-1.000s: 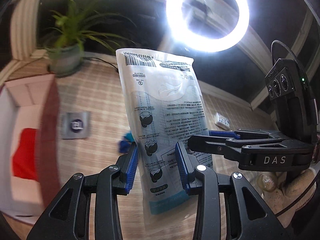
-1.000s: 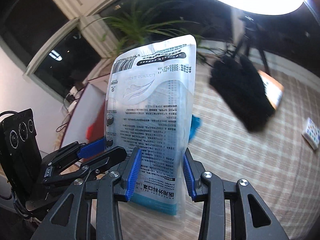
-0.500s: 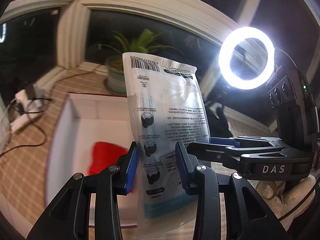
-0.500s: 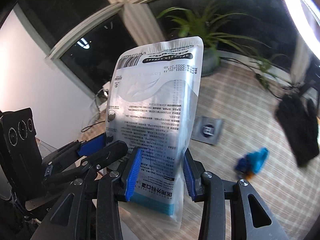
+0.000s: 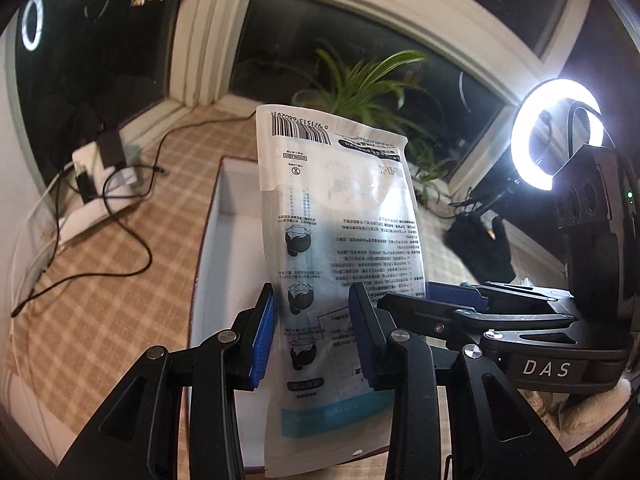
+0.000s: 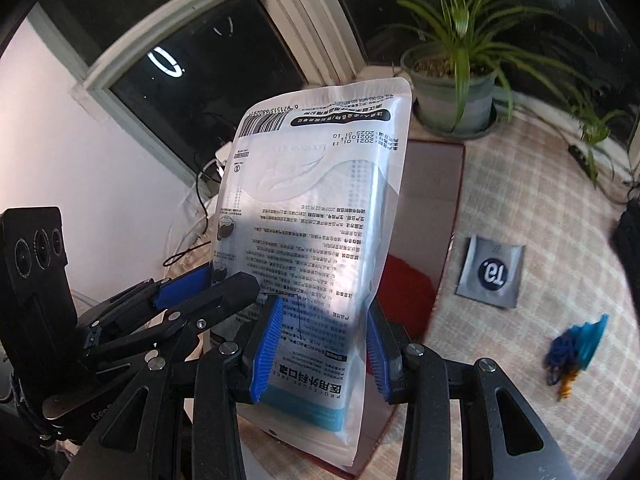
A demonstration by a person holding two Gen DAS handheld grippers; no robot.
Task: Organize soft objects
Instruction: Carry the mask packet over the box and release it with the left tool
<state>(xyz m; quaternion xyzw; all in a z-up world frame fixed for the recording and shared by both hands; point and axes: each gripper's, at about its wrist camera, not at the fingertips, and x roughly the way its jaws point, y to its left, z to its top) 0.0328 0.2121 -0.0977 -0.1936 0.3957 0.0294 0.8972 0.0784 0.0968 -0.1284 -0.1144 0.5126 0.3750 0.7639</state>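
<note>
While it stands nearly upright in the air with its barcode end at the top, the mask packet (image 5: 340, 248) is gripped low down from two sides: the left gripper (image 5: 310, 336) has just been narrowing its jaws, and its blue pads pinch the packet's lower part, and the right gripper (image 6: 320, 344) likewise has its jaws clamped on the packet near its blue bottom band. In the left wrist view the right gripper reaches in from the right edge. Below and behind the packet lies an open box (image 5: 224, 240) with a white inside and dark red walls; a red soft thing (image 6: 404, 292) lies in it. On the checked mat (image 6: 532, 208) around the box are a grey sachet (image 6: 490, 272), a blue tangle (image 6: 576, 348), a black glove (image 5: 480, 248), a potted plant (image 6: 456, 96) and cables (image 5: 116, 200), with a ring light (image 5: 556, 144) beyond.
</note>
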